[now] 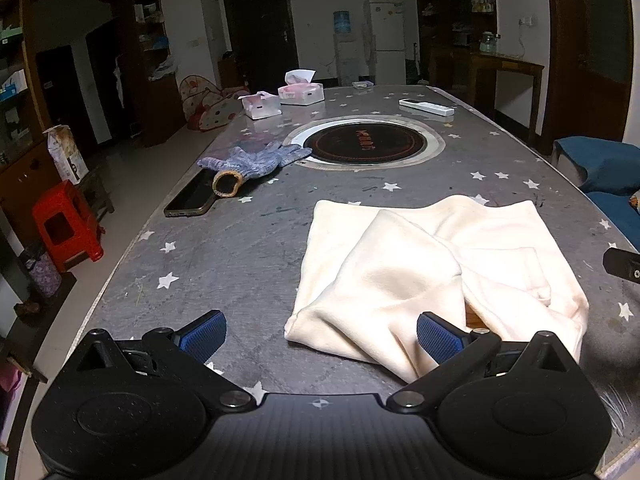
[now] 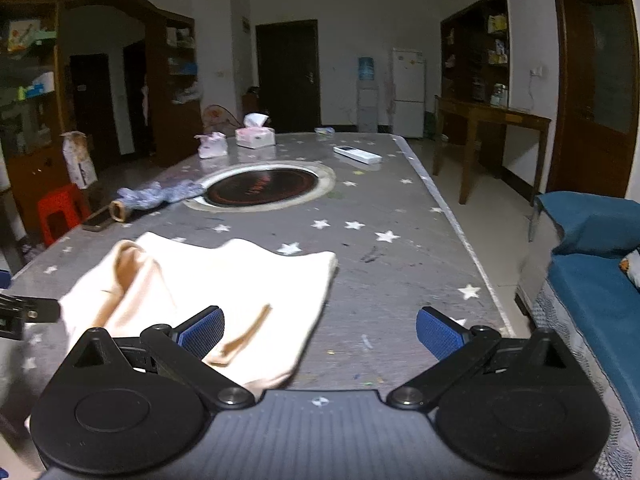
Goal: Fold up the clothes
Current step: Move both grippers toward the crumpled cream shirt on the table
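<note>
Above the cream garment (image 1: 420, 272), both hand-held grippers (image 1: 320, 334) (image 2: 320, 334) hover level, fingers spread.

I see a grey star-patterned desk (image 1: 224, 256) with a round cooktop (image 1: 364, 145) set in it. On it lie a cream garment (image 1: 404, 276), a phone (image 1: 192, 198), gloves (image 1: 256, 162), tissue boxes (image 1: 301, 92) and a remote (image 1: 426, 107).

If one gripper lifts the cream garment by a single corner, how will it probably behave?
The cream garment would probably droop and unfold, since it already lies in soft, rumpled folds. It looks light, a thin layer flat on the table, so it should rise easily. Pushed, it would likely bunch up rather than slide whole.
</note>
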